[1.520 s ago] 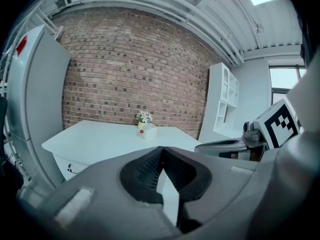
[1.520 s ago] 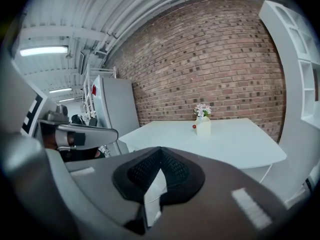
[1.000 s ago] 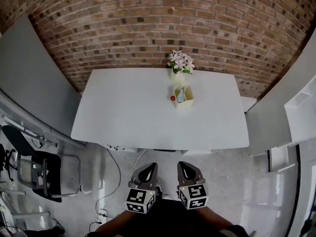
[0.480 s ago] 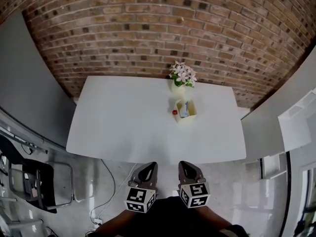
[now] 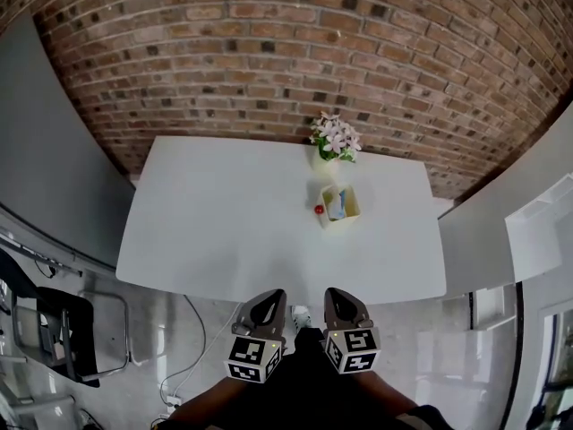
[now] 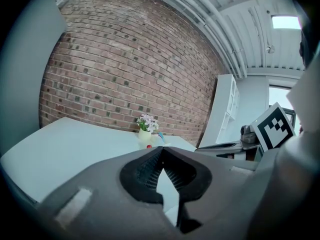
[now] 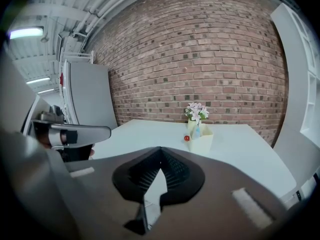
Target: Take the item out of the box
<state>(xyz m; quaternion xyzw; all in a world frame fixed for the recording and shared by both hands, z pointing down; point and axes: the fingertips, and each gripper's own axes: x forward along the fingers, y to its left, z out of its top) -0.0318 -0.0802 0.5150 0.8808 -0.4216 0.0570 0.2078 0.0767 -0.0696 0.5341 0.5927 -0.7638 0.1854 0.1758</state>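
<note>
The right tool (image 5: 341, 301) is hanging at the bottom centre of the head view, its jaws pressed together with nothing between them. The left tool (image 5: 266, 303) is sitting just beside it, likewise closed and empty. Both are hovering off the near edge of the smooth white table (image 5: 224, 231), well apart from the box (image 5: 337, 221). The box is standing above them, toward the table's far right, almost straight ahead of the right tool, so that hand is looking the nearer.

The box is showing as pale yellow, open-topped and thin-walled. The item (image 5: 335, 202), bluish-white, is poking up inside it, seemingly upright. A small red ball (image 5: 319, 210) is lying just beside the box's left wall, and a vase of flowers (image 5: 334, 140) is standing behind it.
</note>
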